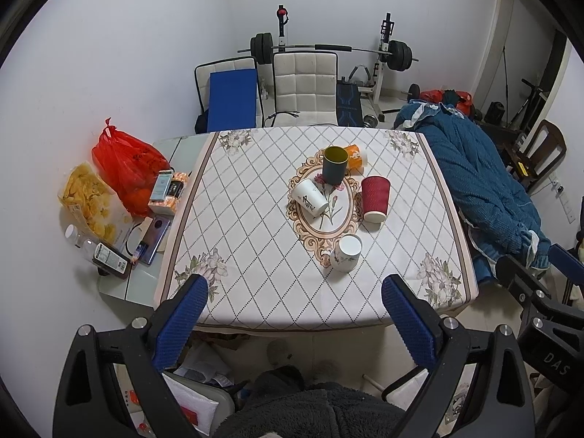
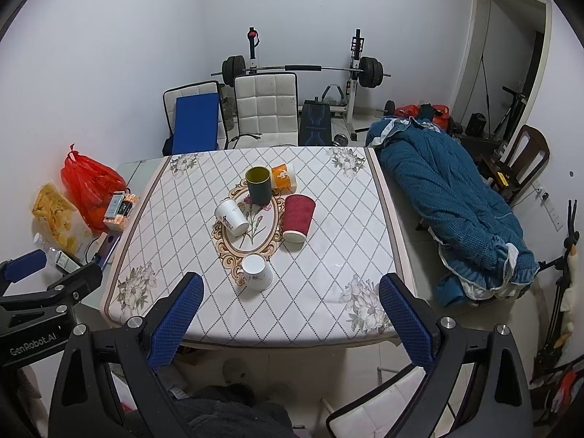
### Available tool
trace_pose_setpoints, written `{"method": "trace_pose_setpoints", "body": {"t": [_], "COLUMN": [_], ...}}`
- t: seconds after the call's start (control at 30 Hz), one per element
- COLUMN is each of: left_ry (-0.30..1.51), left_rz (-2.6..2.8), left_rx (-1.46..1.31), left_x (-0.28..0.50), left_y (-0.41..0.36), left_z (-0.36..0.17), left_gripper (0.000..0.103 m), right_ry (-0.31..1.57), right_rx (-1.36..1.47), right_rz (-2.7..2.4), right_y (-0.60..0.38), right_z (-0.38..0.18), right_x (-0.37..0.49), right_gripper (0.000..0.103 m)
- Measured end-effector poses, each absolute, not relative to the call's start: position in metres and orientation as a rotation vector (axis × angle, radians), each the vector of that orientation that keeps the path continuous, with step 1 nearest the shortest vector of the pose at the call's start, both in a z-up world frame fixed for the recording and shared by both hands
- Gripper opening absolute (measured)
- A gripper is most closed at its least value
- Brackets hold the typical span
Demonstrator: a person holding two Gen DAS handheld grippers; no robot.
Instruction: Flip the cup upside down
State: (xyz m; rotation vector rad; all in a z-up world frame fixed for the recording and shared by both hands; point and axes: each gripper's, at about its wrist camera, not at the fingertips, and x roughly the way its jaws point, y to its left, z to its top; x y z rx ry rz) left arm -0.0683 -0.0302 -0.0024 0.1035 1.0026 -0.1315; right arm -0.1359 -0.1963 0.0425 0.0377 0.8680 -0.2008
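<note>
Several cups sit around the oval print in the middle of the tablecloth [image 1: 255, 219]. A dark cup [image 1: 335, 169] [image 2: 258, 185] with a yellow inside stands upright at the back. A white paper cup [image 1: 309, 197] [image 2: 230, 216] lies on its side. A red ribbed cup [image 1: 376, 199] [image 2: 299, 219] lies with its narrow white end toward me. Nearest is a white flowered mug [image 1: 346, 253] [image 2: 257, 273]. My left gripper [image 1: 295, 284] and right gripper [image 2: 291, 281] hover side by side over the table's near edge, both open and empty, short of the mug.
An orange box [image 1: 356, 157] lies behind the dark cup. A red bag [image 1: 127, 168], a bag of chips [image 1: 91, 200], bottles and a phone [image 1: 153, 239] crowd the table's bare left strip. A blue quilt [image 1: 481, 189] lies to the right, chairs [image 1: 304, 87] behind.
</note>
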Motion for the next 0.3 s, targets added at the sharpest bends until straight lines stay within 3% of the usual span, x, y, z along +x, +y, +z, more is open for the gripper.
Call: {"method": "trace_pose_setpoints", "body": {"t": [0.3], "left_ry": [1.0], "left_rz": [-0.123], "left_rx": [0.105], "left_x": [-0.0662], "left_y": [-0.0379], "left_z": [-0.0027], "left_gripper": [0.097], "right_ry": [0.869], "right_rx": [0.042], "right_rz": [-0.201], "right_y": [-0.1991], "right_z": [0.0417], "right_x": [-0.1389], "right_gripper": [0.099]}}
